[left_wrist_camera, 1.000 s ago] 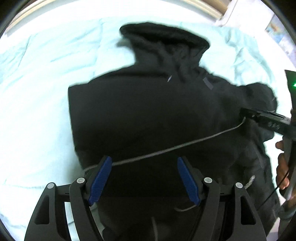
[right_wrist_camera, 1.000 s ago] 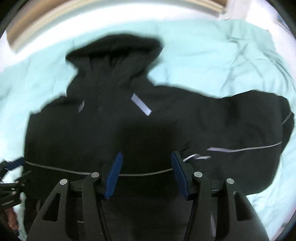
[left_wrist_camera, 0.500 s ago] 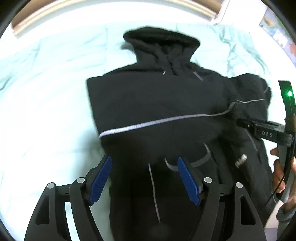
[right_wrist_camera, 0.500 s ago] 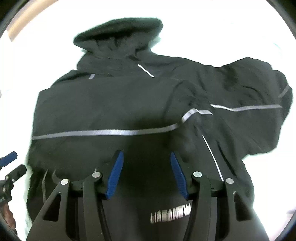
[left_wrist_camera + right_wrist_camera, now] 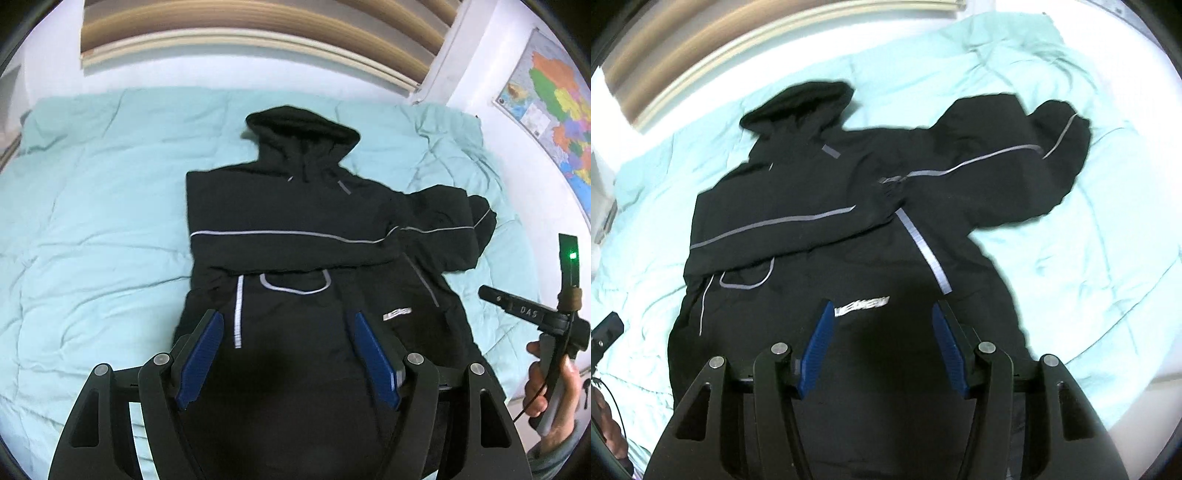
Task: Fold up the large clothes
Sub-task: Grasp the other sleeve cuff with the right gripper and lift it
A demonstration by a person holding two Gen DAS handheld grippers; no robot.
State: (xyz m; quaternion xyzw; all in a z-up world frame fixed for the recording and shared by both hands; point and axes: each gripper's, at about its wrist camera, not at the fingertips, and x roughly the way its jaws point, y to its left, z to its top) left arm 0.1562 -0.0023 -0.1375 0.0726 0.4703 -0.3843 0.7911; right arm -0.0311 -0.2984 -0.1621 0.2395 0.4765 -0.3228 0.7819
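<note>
Black hooded jacket w/ grey reflective stripes lies mid-frame on bed, one sleeve folded across; left hand-held gripper & right hand-held gripper both apart, above hem.

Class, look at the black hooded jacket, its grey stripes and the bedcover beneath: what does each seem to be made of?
Black hooded jacket: probably matte woven synthetic; soft creases, no shine.
Grey stripes: likely reflective tape; flat, pale bands.
Bedcover: seemingly a padded cotton-like quilt; pale green, puffy, wrinkled.
</note>
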